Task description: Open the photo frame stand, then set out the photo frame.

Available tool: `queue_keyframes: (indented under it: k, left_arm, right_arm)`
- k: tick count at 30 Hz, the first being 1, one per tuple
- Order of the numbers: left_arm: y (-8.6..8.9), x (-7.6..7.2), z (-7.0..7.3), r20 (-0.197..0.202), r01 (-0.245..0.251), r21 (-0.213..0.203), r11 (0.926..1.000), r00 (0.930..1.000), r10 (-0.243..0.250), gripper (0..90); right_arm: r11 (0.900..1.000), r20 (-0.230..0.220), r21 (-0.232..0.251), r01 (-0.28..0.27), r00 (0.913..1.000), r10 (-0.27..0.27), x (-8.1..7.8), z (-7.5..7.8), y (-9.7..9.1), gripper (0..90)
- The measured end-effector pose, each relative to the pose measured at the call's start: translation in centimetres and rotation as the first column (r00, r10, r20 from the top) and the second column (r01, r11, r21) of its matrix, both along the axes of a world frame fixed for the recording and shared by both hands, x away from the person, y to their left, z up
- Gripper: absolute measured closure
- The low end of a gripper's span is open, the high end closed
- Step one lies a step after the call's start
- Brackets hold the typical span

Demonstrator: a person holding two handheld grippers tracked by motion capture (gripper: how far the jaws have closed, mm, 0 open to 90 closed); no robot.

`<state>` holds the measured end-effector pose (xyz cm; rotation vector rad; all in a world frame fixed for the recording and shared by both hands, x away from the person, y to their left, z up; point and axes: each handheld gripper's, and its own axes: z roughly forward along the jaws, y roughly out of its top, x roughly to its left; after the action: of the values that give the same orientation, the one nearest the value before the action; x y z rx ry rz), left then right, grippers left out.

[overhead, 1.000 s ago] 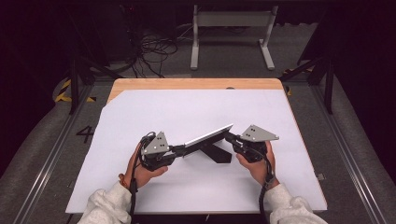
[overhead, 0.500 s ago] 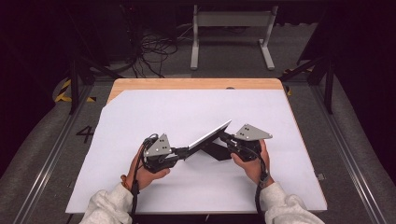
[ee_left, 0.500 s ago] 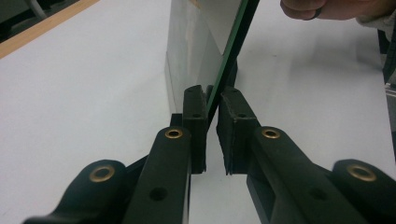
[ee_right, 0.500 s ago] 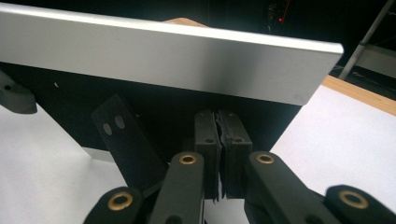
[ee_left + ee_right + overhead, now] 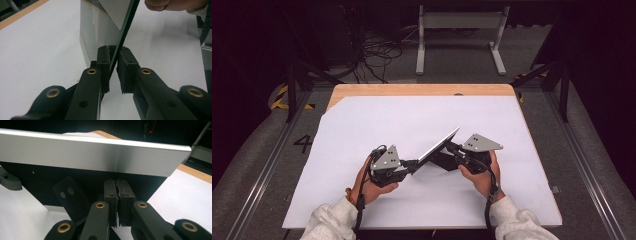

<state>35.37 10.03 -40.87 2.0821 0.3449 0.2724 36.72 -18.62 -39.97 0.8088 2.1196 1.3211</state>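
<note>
I am holding a thin silver panel [image 5: 438, 146] up on edge over the white sheet [image 5: 362, 130] on the tabletop [image 5: 412, 90], one claw at each end. Nearest me, my left claw [image 5: 411, 165] is gripping the panel's lower end: in the left gripper view the panel's green-tinted edge [image 5: 117, 47] is running straight up between the two pads, which are nearly together around it, the left pad against it and the right one just beside it. The panel is rising from that claw up and away toward the right. My right claw [image 5: 452, 148] is meeting it from the other side, near its raised end. In the right gripper view its pads [image 5: 111, 192] are pressed together, pinching something thin and dark below the panel's bright face [image 5: 100, 155]; I cannot tell just what. A black stand [image 5: 443, 161] is sitting under the panel, between both claws.
</note>
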Motion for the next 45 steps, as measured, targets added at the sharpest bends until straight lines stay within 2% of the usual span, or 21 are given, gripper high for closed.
queue_keyframes:
  k: [14,25,36,41,45]
  left_arm:
    - [-0.4,0.0,-0.2,-0.011,0.019,-0.018,0.9997,0.9998,-0.019,79.7]
    - [-1.0,-0.4,-0.1,-0.016,0.015,-0.020,0.9997,0.9998,-0.015,78.8]
    - [-2.0,-0.3,-0.2,-0.017,0.047,-0.025,0.9986,0.9987,-0.048,76.3]
    - [-2.1,-0.3,-0.4,-0.018,0.049,-0.035,0.9982,0.9986,-0.049,75.3]
    - [-2.2,-0.3,-0.5,-0.014,0.044,-0.040,0.9983,0.9989,-0.044,74.9]
  right_arm:
    - [1.0000,0.003,0.001,-0.003,1.0000,0.003,-0.1,0.2,-0.1,87.4]
    - [0.9999,-0.004,0.013,0.000,1.0000,0.000,0.1,0.2,-0.3,87.7]
    - [0.9998,-0.009,0.021,0.001,1.0000,-0.001,0.4,0.2,-0.4,89.4]
    - [0.9988,-0.023,0.049,0.004,0.9997,-0.002,0.7,0.0,-0.3,90.0]
    - [0.9987,-0.026,0.051,-0.002,0.9997,0.003,1.0,0.0,-0.1,90.0]
